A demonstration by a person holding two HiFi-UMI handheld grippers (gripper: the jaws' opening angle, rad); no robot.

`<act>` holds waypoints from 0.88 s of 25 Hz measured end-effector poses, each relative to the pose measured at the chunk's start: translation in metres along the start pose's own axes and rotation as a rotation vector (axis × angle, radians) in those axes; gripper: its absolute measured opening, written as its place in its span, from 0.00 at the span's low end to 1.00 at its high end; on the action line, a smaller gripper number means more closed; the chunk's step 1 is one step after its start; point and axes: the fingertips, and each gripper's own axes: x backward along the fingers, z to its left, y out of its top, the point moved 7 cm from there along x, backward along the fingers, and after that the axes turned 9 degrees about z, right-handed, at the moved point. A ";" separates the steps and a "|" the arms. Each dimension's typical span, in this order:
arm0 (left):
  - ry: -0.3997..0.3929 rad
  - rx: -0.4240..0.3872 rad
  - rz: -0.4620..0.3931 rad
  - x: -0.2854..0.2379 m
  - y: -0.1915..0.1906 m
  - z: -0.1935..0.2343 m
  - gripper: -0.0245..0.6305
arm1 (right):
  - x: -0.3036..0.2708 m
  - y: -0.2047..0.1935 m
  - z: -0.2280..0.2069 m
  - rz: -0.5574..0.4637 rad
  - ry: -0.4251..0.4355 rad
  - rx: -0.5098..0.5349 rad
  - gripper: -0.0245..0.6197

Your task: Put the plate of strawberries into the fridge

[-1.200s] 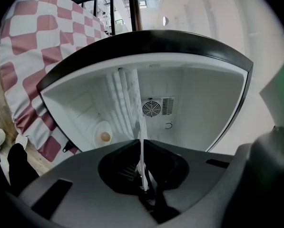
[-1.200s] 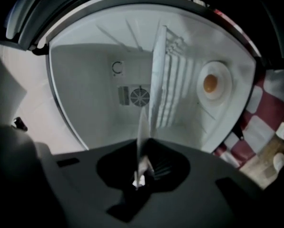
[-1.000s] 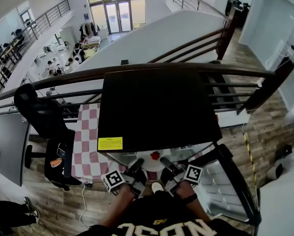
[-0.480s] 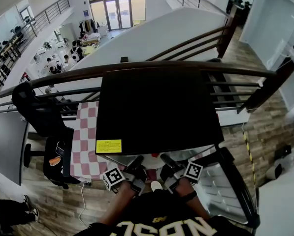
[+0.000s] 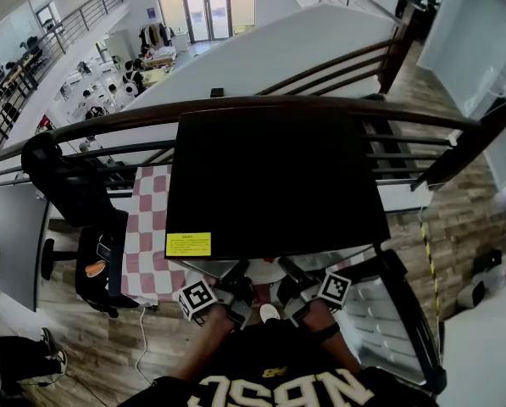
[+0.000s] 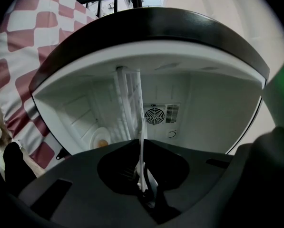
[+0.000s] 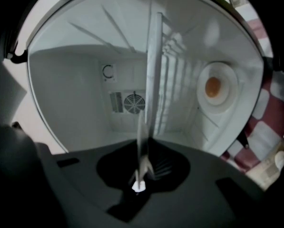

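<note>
Left gripper [image 6: 141,148] is clamped on the rim of the thin white round plate [image 6: 142,127], and the right gripper [image 7: 142,146] pinches the opposite rim, so the plate hangs between the two. It sits right at the mouth of the small black-topped fridge [image 5: 274,185], tucked under the front edge of the black top. The head view can't show any strawberries from here. Both gripper views look straight into the white interior: a white wire shelf [image 7: 156,70], a round fan vent [image 6: 154,115] on the back wall, and a glowing orange lamp [image 7: 213,87] on the side wall. The fridge door [image 5: 397,312] swings wide on the right, and a red-and-white checked cloth [image 5: 147,227] lies just beside the fridge on the left.
</note>
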 end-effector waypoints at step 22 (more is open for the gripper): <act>-0.023 -0.141 -0.001 0.028 -0.008 -0.001 0.24 | 0.024 -0.007 0.013 -0.080 -0.061 0.244 0.41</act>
